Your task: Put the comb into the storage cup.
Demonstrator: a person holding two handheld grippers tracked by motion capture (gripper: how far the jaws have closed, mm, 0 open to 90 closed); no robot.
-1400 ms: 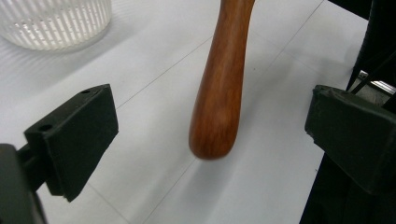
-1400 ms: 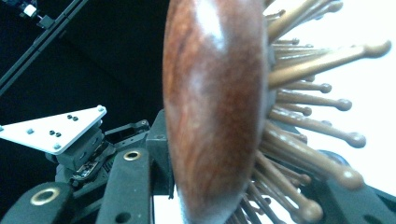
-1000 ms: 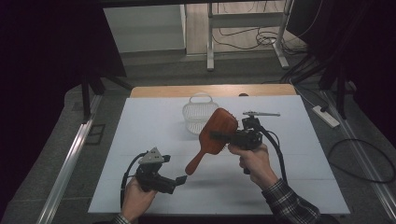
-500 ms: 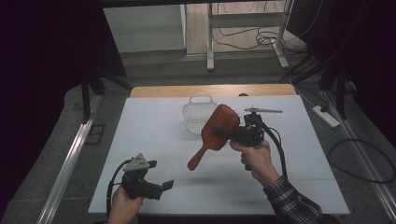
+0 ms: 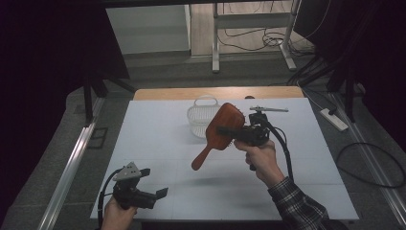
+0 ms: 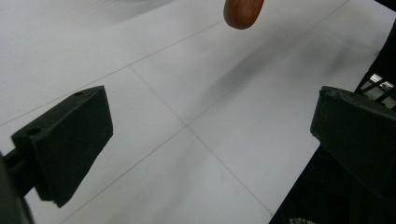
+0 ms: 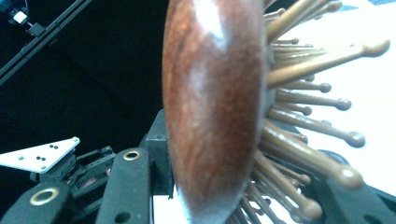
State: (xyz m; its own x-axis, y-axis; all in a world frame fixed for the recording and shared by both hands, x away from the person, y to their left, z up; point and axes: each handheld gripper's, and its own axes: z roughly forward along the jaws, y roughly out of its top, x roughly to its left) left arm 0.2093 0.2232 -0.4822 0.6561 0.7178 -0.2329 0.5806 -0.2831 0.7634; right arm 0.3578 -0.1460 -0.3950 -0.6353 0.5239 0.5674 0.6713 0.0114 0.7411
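Both grippers show in the high view: the right gripper [image 5: 229, 131] is held up over the middle of the white table [image 5: 158, 139], its jaws clamped on the head of a wooden hairbrush [image 5: 221, 128], while the left gripper [image 5: 160, 193] sits low by the near left corner of the table, its jaws parted with nothing between them. From above, the hairbrush hangs tilted in the air, its smooth brown back toward the camera, its handle slanting down and to the left, clear of the tabletop. A white wire basket [image 5: 200, 118] stands on the table just behind the brush head, near the far edge. In the left gripper view, the two black jaws stand wide apart over bare white table, nothing between them, and the rounded end of the hairbrush handle [image 6: 243, 10] pokes in at the top edge, well apart from the jaws. In the right gripper view, the hairbrush [image 7: 212, 107] is seen edge-on and very close, glossy wooden back to the left and ball-tipped wooden bristles [image 7: 308, 116] fanning out to the right, with the jaws pressing on the head from either side at the bottom.
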